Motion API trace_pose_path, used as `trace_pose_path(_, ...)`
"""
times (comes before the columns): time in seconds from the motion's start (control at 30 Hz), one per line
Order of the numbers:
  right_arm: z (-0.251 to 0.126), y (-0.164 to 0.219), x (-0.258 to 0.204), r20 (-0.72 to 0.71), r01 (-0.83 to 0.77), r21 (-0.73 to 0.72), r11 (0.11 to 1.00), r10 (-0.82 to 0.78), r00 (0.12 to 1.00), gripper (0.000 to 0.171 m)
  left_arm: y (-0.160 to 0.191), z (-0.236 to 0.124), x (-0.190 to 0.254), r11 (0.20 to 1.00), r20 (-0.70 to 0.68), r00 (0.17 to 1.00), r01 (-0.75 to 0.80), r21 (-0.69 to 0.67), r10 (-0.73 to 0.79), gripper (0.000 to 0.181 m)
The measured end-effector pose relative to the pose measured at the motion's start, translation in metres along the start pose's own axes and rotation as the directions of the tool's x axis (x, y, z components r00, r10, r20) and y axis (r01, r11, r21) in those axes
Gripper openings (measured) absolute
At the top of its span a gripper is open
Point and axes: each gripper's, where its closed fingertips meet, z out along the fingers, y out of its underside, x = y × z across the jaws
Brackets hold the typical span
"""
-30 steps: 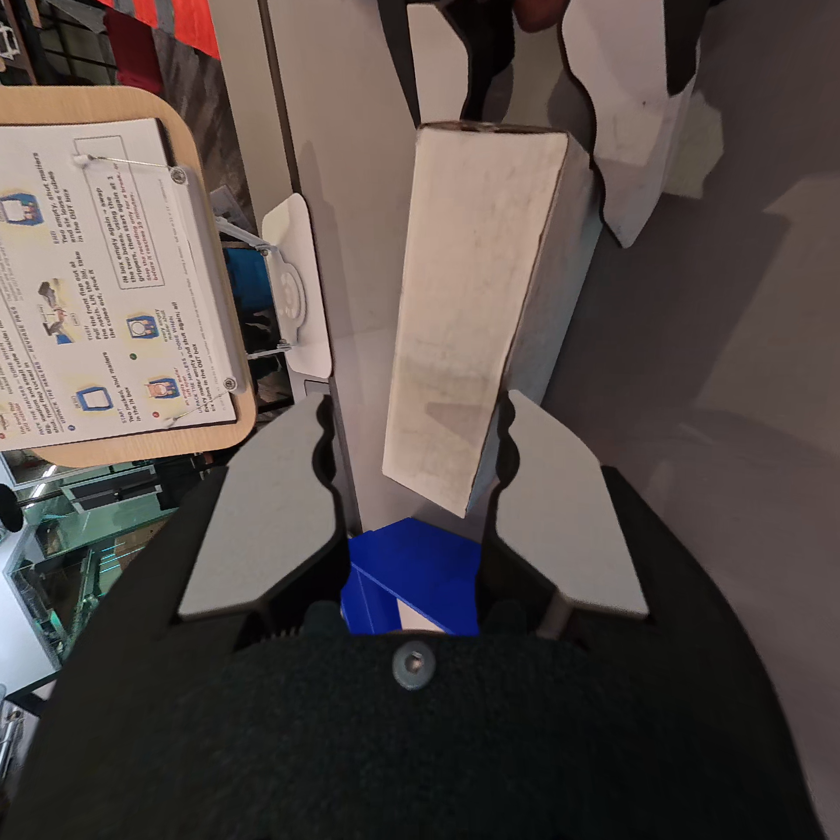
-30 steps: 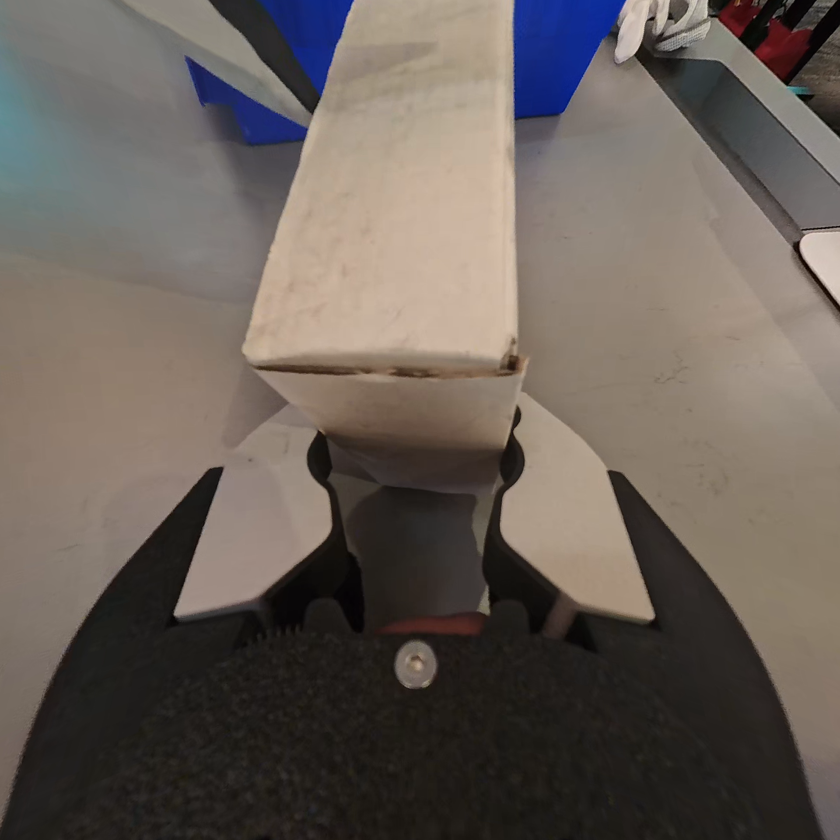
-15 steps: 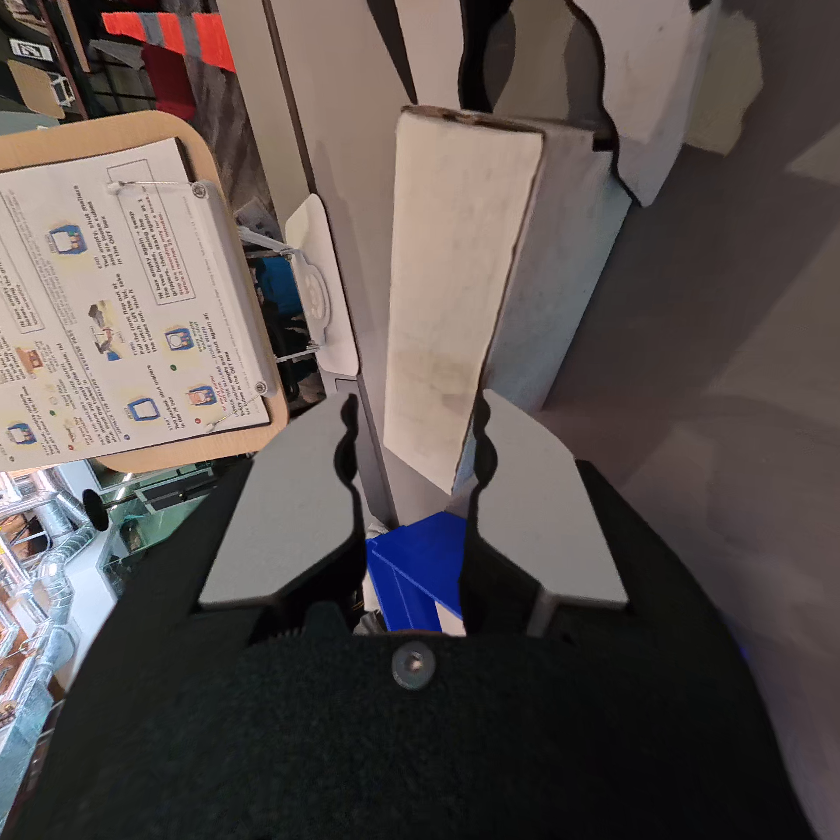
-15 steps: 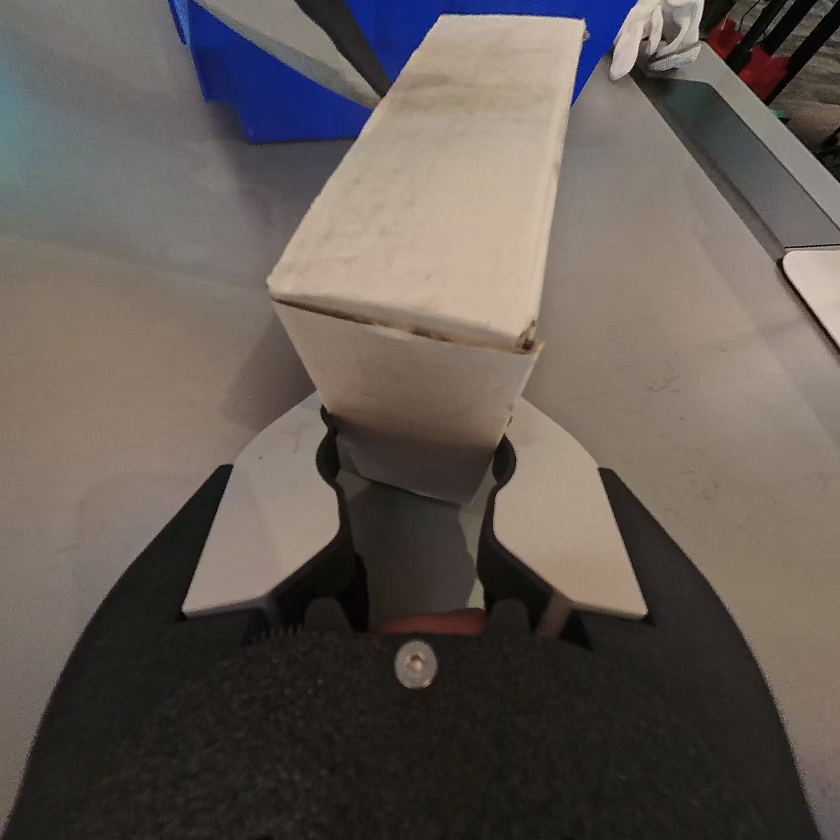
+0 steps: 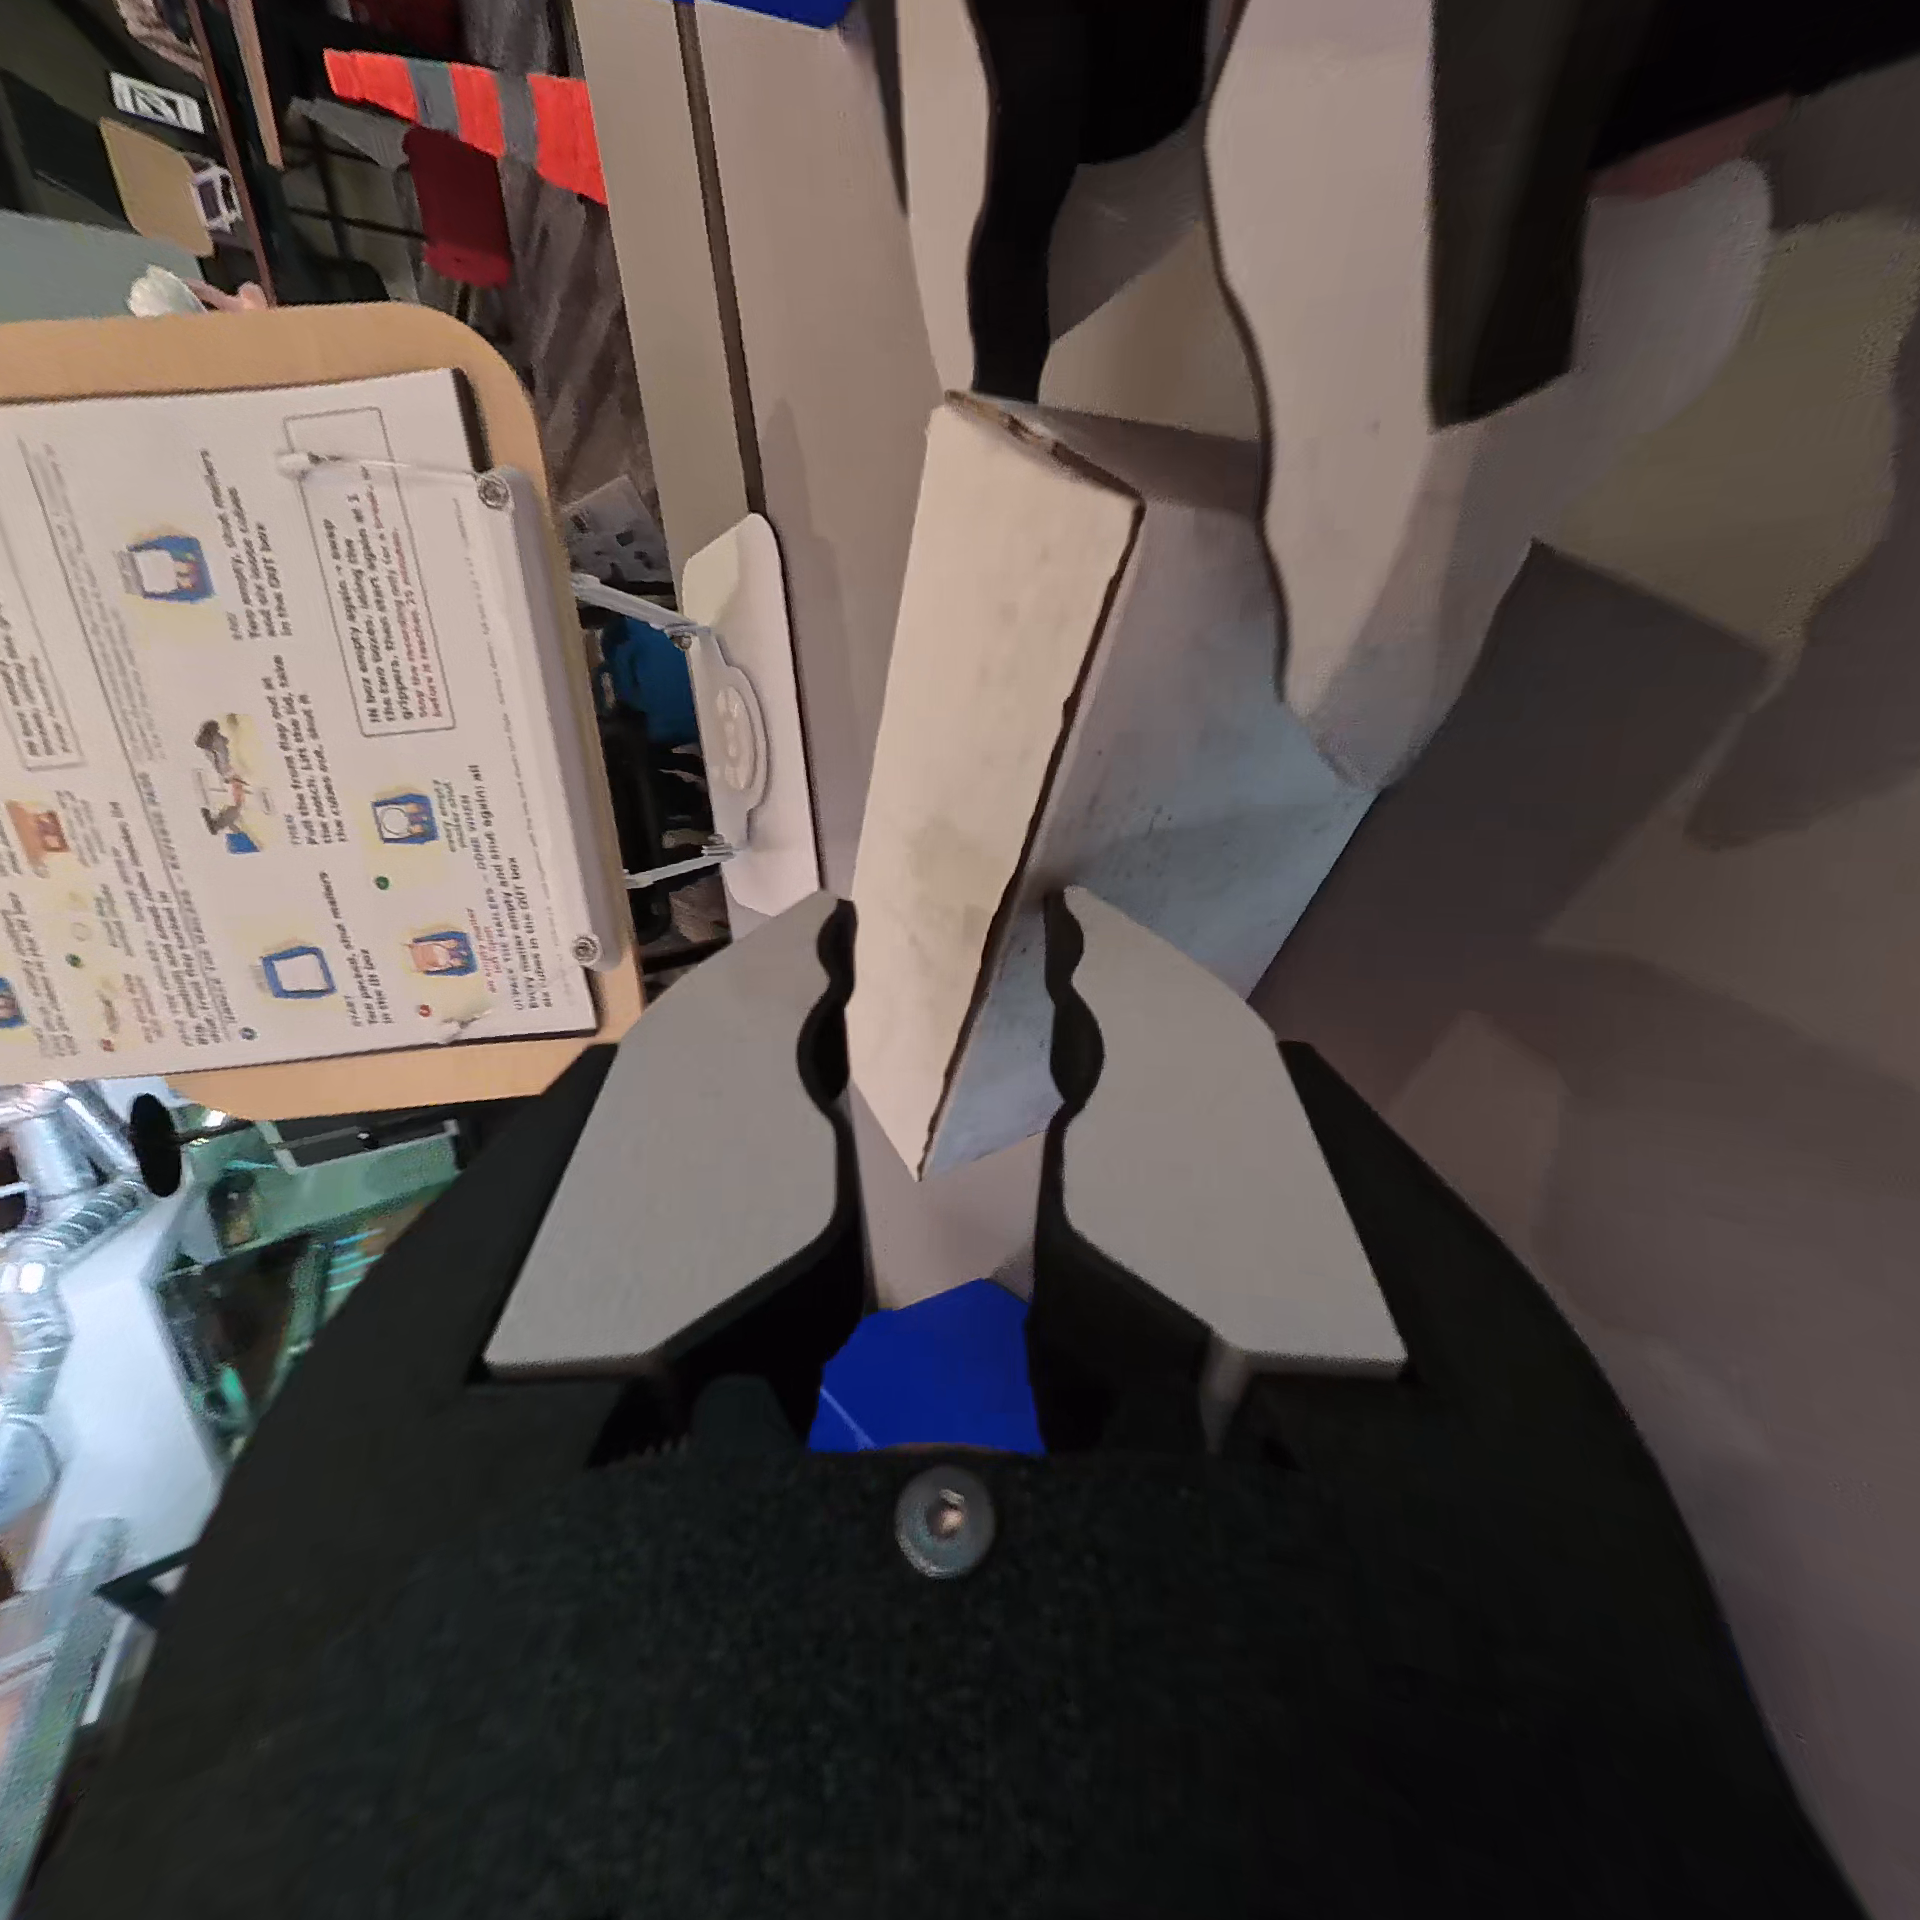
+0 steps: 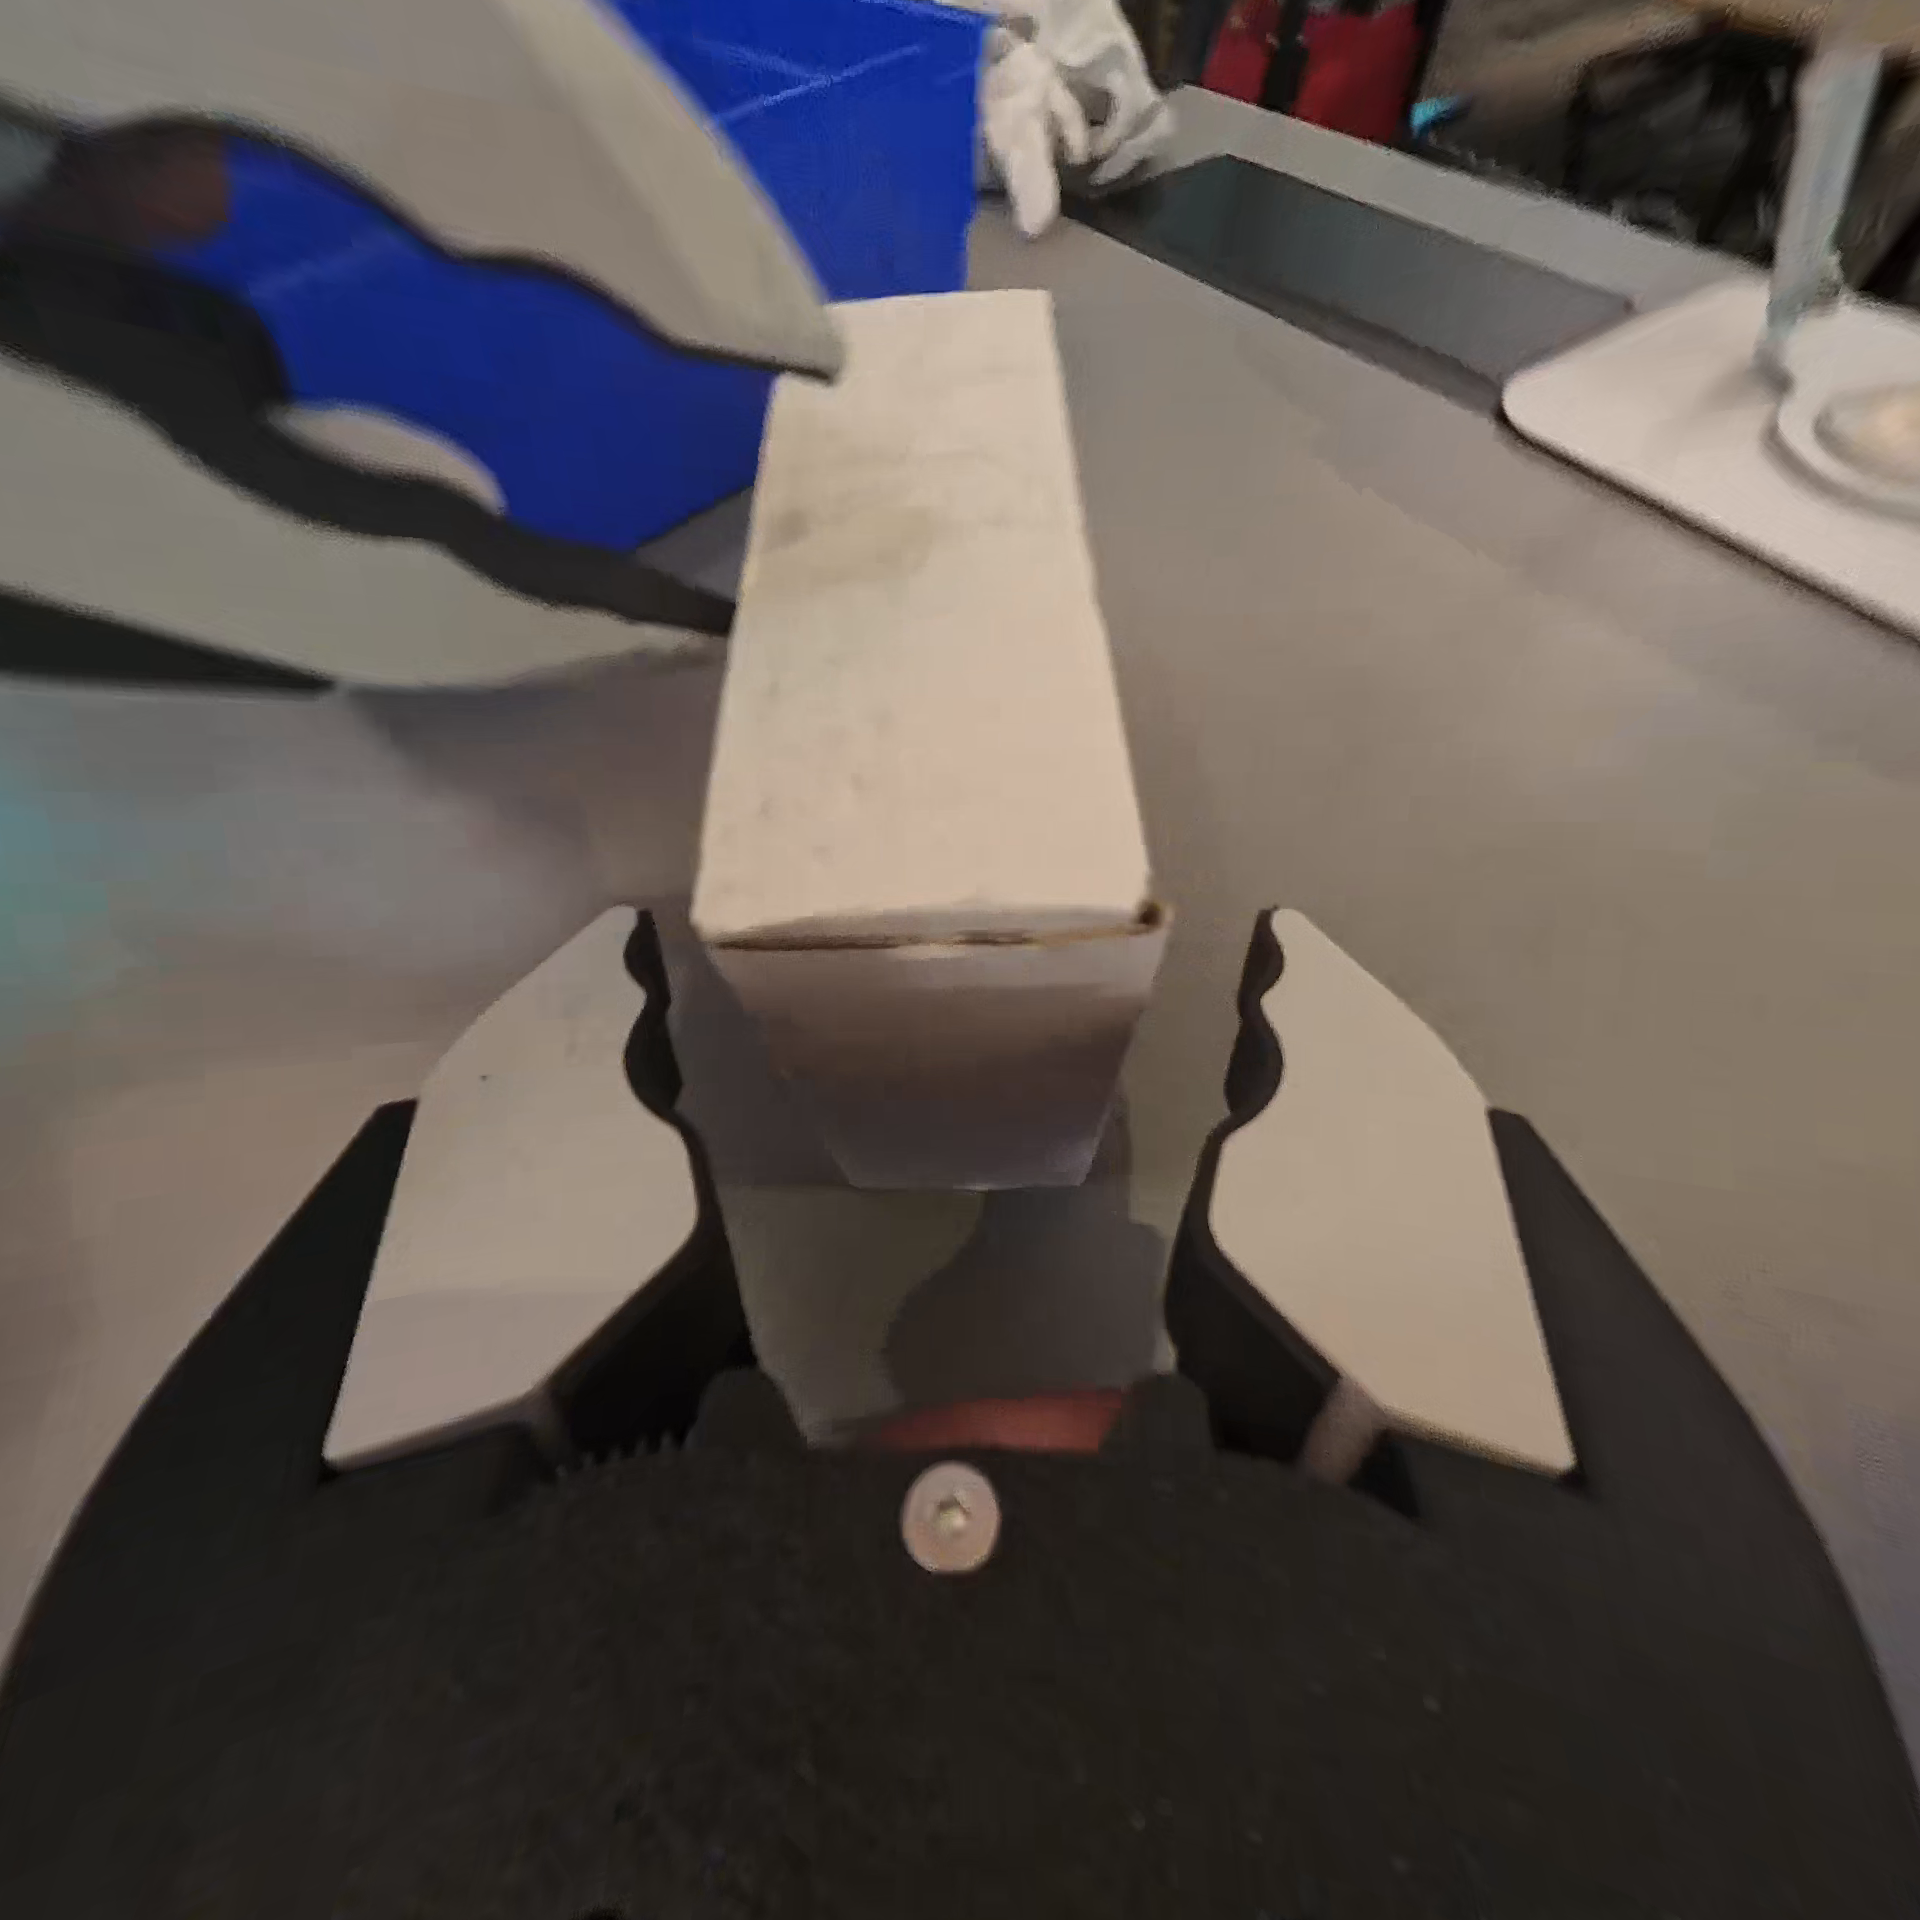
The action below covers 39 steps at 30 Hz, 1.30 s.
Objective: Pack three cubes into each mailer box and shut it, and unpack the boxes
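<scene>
A shut white mailer box (image 6: pixel 914 675) lies lengthwise between my two grippers over the grey table (image 6: pixel 1455 831). My right gripper (image 6: pixel 951 925) is open, with its fingers standing wide of the box's near end and not touching it. My left gripper (image 5: pixel 951 914) is shut on the other end of the box (image 5: pixel 987 727), on a corner edge. It shows blurred at the upper left of the right wrist view (image 6: pixel 774 488). One right finger (image 5: pixel 1351 468) shows beyond the box in the left wrist view. No cubes are in view. I cannot tell whether the box touches the table.
A blue bin (image 6: pixel 582 416) stands behind the box at the table's far side and shows low between my left fingers (image 5: pixel 925 1382). A white glove (image 6: pixel 1060 114) lies beside it. A white stand base (image 6: pixel 1714 416) sits at the right. A wooden board with an instruction sheet (image 5: pixel 260 707) stands off the table. My hands' fingertips stand some 7 cm from each other.
My right gripper has opened and let go of the box's near end. My left gripper has moved in and closed on the far end. The box has tilted lower.
</scene>
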Motion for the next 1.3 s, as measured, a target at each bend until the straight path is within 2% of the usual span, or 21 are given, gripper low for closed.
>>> trace_pose_path(0.1,0.006,-0.001,0.010,-0.026,-0.113,0.002,0.994,0.113,0.993,0.104,-0.003,0.004,-0.001,0.998,-0.002,0.998,0.062,0.003,-0.062,0.033)
trace_pose_path(0.17,0.011,0.003,0.015,-0.047,-0.059,-0.013,0.998,0.058,0.997,0.080,-0.003,0.005,-0.002,0.998,-0.001,0.998,0.069,0.004,-0.069,0.032)
trace_pose_path(0.2,0.012,0.003,0.016,-0.053,-0.028,-0.001,1.000,0.028,0.998,0.078,-0.001,0.005,-0.004,0.998,0.004,0.998,0.065,-0.001,-0.065,0.032)
trace_pose_path(0.27,0.011,0.004,0.015,-0.047,0.011,-0.006,1.000,-0.011,0.999,0.077,0.005,0.003,-0.010,0.998,0.010,0.998,0.066,-0.007,-0.066,0.032)
trace_pose_path(0.37,0.010,0.004,0.013,-0.024,0.074,-0.012,0.997,-0.074,0.997,0.077,0.007,0.000,-0.010,0.996,-0.056,0.994,0.090,0.015,-0.089,0.038)
trace_pose_path(0.43,0.011,0.004,0.012,-0.016,0.079,-0.009,0.997,-0.079,0.997,0.076,0.007,0.000,-0.009,0.999,-0.066,0.997,0.052,0.013,-0.052,0.038)
trace_pose_path(0.6,0.010,0.006,0.013,0.007,0.083,-0.020,0.996,-0.083,0.997,0.076,0.003,-0.001,-0.013,0.998,-0.007,0.998,-0.063,-0.004,0.063,0.042)
trace_pose_path(0.87,0.005,0.009,0.016,0.026,0.110,-0.046,0.993,-0.109,0.994,0.075,-0.006,0.000,-0.015,0.988,0.106,0.982,-0.155,-0.010,0.156,0.040)
trace_pose_path(1.0,0.005,0.010,0.016,0.038,0.113,-0.050,0.992,-0.112,0.993,0.075,-0.005,0.005,0.001,0.979,0.062,0.977,-0.203,0.008,0.202,0.004)
trace_pose_path(1.03,0.004,0.010,0.016,0.039,0.118,-0.052,0.992,-0.116,0.992,0.075,-0.005,0.005,0.001,0.977,0.072,0.975,-0.212,0.020,0.210,0.003)
trace_pose_path(1.17,0.003,0.011,0.014,0.051,0.149,-0.053,0.987,-0.146,0.988,0.074,-0.006,0.002,-0.007,0.988,0.084,0.988,-0.137,0.066,0.131,0.017)
trace_pose_path(1.23,0.003,0.011,0.012,0.059,0.166,-0.052,0.985,-0.163,0.985,0.074,-0.005,0.002,-0.007,0.993,0.028,0.996,-0.089,0.077,0.087,0.026)
trace_pose_path(1.3,0.003,0.011,0.012,0.062,0.165,-0.051,0.985,-0.161,0.985,0.074,-0.005,0.002,0.001,0.993,-0.043,0.995,-0.084,0.084,0.088,0.015)
